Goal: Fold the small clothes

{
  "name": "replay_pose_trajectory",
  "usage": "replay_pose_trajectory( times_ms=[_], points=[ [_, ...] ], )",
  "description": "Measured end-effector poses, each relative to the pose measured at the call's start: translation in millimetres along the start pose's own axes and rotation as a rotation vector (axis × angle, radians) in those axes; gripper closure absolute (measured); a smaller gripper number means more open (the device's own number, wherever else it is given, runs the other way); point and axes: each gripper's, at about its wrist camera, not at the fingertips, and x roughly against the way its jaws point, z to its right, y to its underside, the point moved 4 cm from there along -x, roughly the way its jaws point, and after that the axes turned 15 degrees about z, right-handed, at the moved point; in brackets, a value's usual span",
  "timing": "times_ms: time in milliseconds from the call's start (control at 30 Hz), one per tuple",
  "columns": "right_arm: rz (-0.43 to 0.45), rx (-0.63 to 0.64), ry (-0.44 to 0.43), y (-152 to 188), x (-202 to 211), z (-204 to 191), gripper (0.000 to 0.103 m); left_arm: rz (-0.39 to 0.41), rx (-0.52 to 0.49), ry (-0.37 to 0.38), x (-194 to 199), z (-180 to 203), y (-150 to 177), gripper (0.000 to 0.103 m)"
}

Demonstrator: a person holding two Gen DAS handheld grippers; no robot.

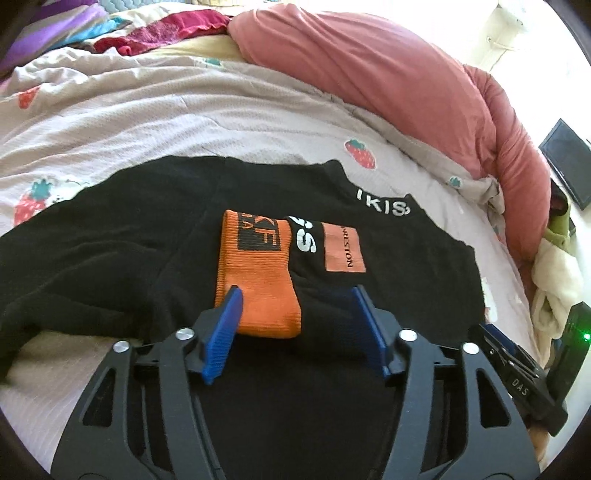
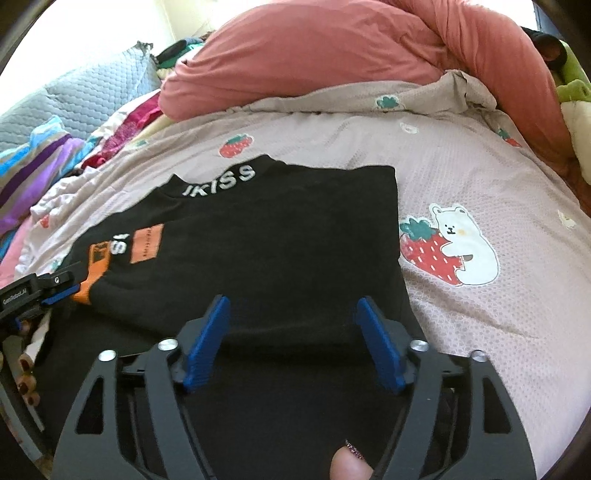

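A black top point(image 1: 155, 236) with white "IKISS" lettering on the collar lies flat on the bed, its sleeves folded in; it also shows in the right wrist view point(image 2: 280, 236). An orange ribbed cuff point(image 1: 258, 273) lies across its middle, seen at the left in the right wrist view point(image 2: 96, 266). My left gripper point(image 1: 299, 295) is open, its blue fingers either side of the cuff's near end, low over the cloth. My right gripper point(image 2: 293, 304) is open over the top's near right part, holding nothing. The left gripper's tip shows in the right wrist view point(image 2: 48, 288).
The top lies on a pale pink strawberry-print bedsheet point(image 2: 480, 177). A rolled salmon-pink duvet point(image 1: 388, 77) runs along the far side. Crumpled colourful clothes point(image 1: 110, 33) lie at the far left. The right gripper's body point(image 1: 517, 376) sits at the right edge.
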Motion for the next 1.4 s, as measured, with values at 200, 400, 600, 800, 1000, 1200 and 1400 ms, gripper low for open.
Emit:
replay_pose_trajectory(
  times_ms=[200,400,600,800,1000,1200,1400],
  points=[
    [0.050,-0.011,-0.033,-10.6,17.0,-8.8,0.015,0.039,0.013,-0.001,22.1,-0.1,-4.3,0.026],
    [0.073,-0.006,-0.065,-18.2,29.5,-22.8,0.005,0.075,0.024,-0.011,44.8,-5.9,-7.3,0.011],
    [0.096,0.006,-0.102,-22.3,41.0,-40.4,0.005,0.094,0.049,-0.033,67.3,-21.8,-3.1,0.010],
    [0.108,0.039,-0.147,-24.2,48.9,-66.1,0.005,0.114,0.088,-0.064,87.9,-44.2,-0.2,0.010],
    [0.109,0.075,-0.202,-22.3,56.6,-96.1,0.005,0.149,0.121,-0.102,112.0,-67.1,1.9,0.010],
    [0.101,0.118,-0.266,-14.6,62.4,-130.9,0.005,0.172,0.168,-0.142,132.8,-92.1,4.4,0.010],
    [0.079,0.162,-0.324,-5.6,62.1,-166.1,0.005,0.205,0.196,-0.204,154.8,-118.0,7.9,0.010]
  ],
)
